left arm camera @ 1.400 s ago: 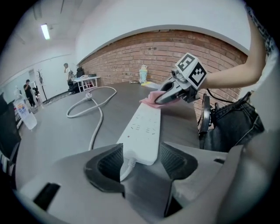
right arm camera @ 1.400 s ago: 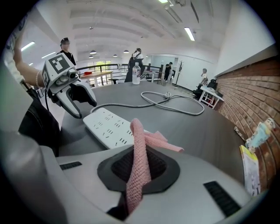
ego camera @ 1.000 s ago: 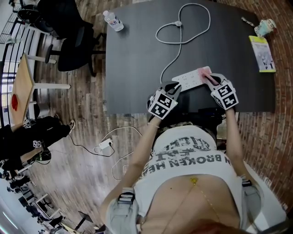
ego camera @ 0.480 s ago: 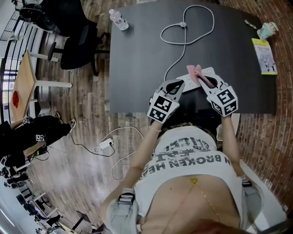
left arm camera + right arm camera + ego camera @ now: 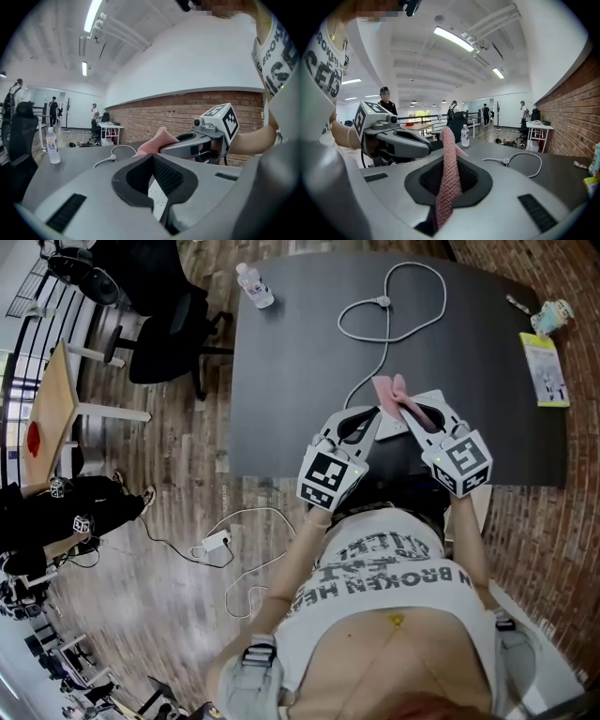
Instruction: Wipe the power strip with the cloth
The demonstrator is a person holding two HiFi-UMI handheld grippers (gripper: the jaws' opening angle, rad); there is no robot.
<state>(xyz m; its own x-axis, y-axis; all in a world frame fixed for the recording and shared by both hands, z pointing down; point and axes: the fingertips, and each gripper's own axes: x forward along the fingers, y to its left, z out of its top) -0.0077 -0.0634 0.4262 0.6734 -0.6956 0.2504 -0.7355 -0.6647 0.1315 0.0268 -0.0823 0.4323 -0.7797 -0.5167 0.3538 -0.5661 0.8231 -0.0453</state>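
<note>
Strip and cloth, each pinched in one gripper, near the front edge of the dark surface (image 5: 300, 362).

The fingers of the left gripper (image 5: 153, 158) are pressed together on one end of the white power strip (image 5: 157, 198). The fingers of the right gripper (image 5: 449, 159) pinch the pink cloth (image 5: 449, 186), and its free end stands up past the fingertips, just beside the strip. In the head view the strip runs sideways from the left fingers toward the right gripper, and a right finger covers part of it. I cannot tell if its far end touches the surface. The cable (image 5: 505, 160) loops away behind. A bottle (image 5: 255, 287) and a yellow leaflet (image 5: 546, 369) lie well apart, at the far corners.
</note>
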